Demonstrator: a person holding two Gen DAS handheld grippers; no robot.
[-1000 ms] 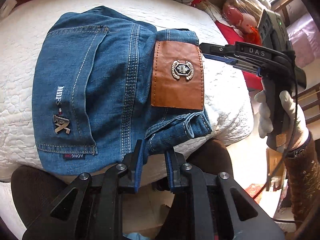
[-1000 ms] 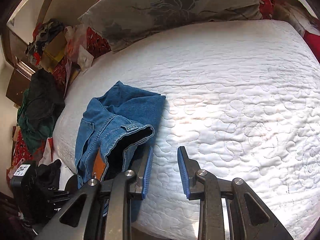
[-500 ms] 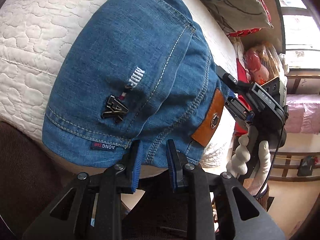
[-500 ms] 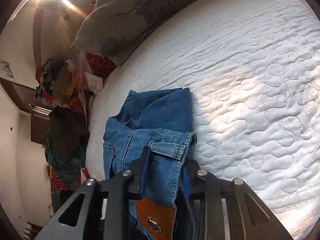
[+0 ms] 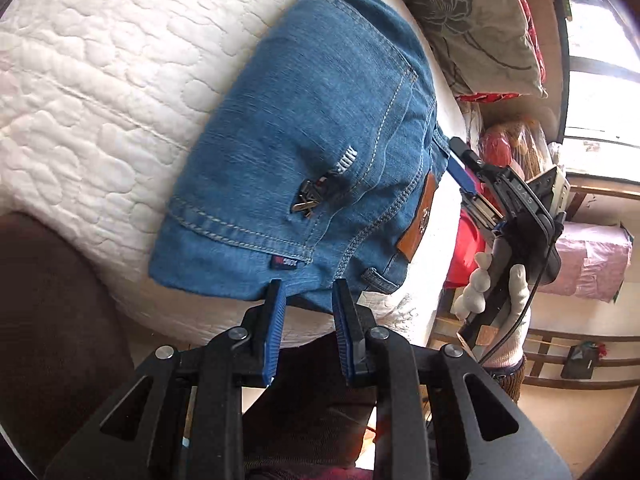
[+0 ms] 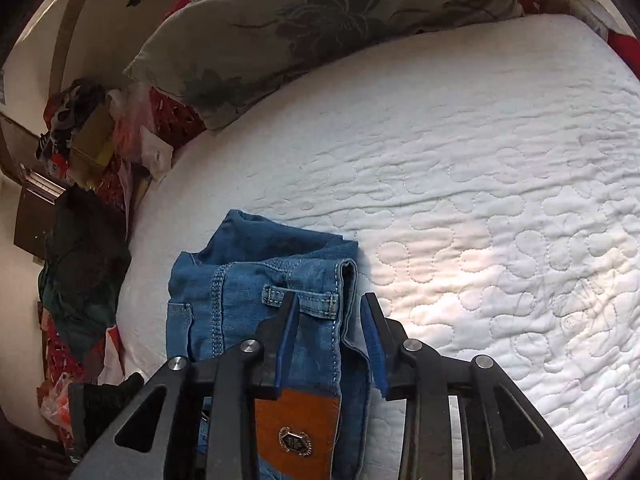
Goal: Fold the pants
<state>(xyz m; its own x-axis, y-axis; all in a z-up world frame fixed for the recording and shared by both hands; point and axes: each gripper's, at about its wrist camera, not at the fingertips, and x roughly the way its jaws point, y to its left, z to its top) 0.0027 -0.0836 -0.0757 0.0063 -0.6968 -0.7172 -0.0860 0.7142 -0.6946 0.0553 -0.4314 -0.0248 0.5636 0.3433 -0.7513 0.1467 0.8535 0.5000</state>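
Note:
The blue jeans [image 5: 320,128] lie folded into a compact bundle on the white quilted bed [image 5: 100,80], back pocket and brown leather waistband patch [image 5: 418,224] facing up. My left gripper [image 5: 308,300] is open, its blue pads just off the bundle's near edge, holding nothing. In the right wrist view my right gripper [image 6: 330,312] is open, its jaws either side of the jeans' [image 6: 260,280] waistband corner and belt loop [image 6: 304,298], with cloth and the leather patch [image 6: 296,432] between the fingers. The right gripper also shows in the left wrist view [image 5: 464,164] at the bundle's far corner.
A grey flowered pillow [image 6: 320,20] lies at the head of the bed. Clutter, dark clothes [image 6: 80,256] and boxes crowd the floor beside the bed. A wide stretch of white quilt [image 6: 500,200] lies to the right of the jeans. A window and red items [image 5: 496,148] stand beyond the bed.
My right gripper, shut on the waistband half a second ago, has opened. My left gripper has drawn back a little from the bundle's edge. The jeans have settled on the bed.

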